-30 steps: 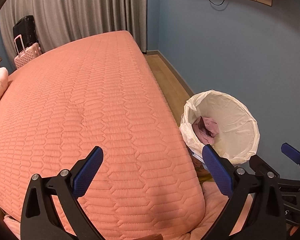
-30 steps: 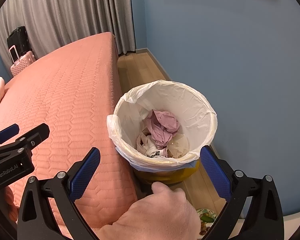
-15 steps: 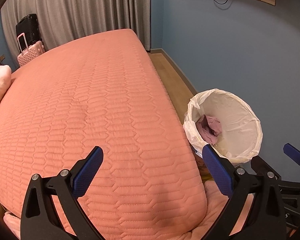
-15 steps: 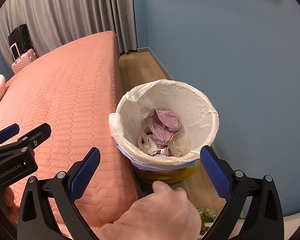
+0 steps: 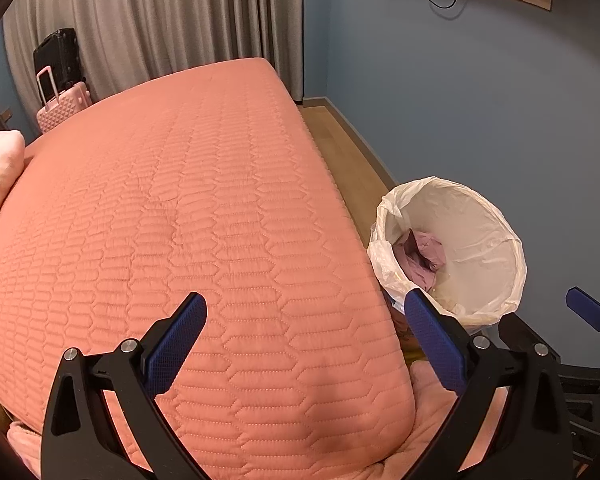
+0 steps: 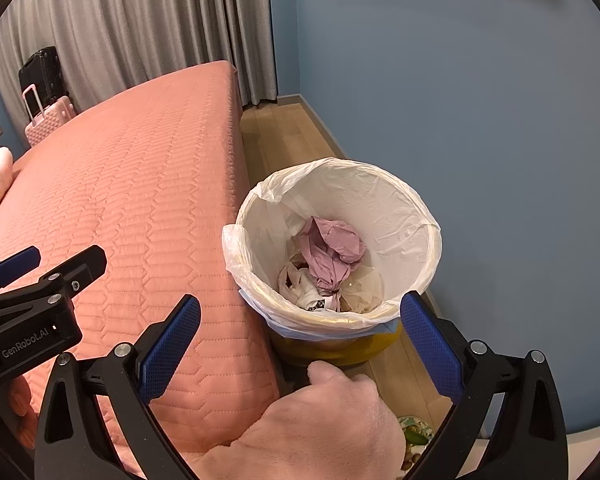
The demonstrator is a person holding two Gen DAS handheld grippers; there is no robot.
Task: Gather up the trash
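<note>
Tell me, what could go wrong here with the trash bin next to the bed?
Three things, maybe. The trash bin stands close beside the bed, so a bump from the open right claw could tip it. The white bag only drapes loosely over the rim, so it may slip inside. Some litter lies on the floor near the bin, half hidden behind the hand, so it could get missed.

Soft even light (fisheye-warped edges)
</note>
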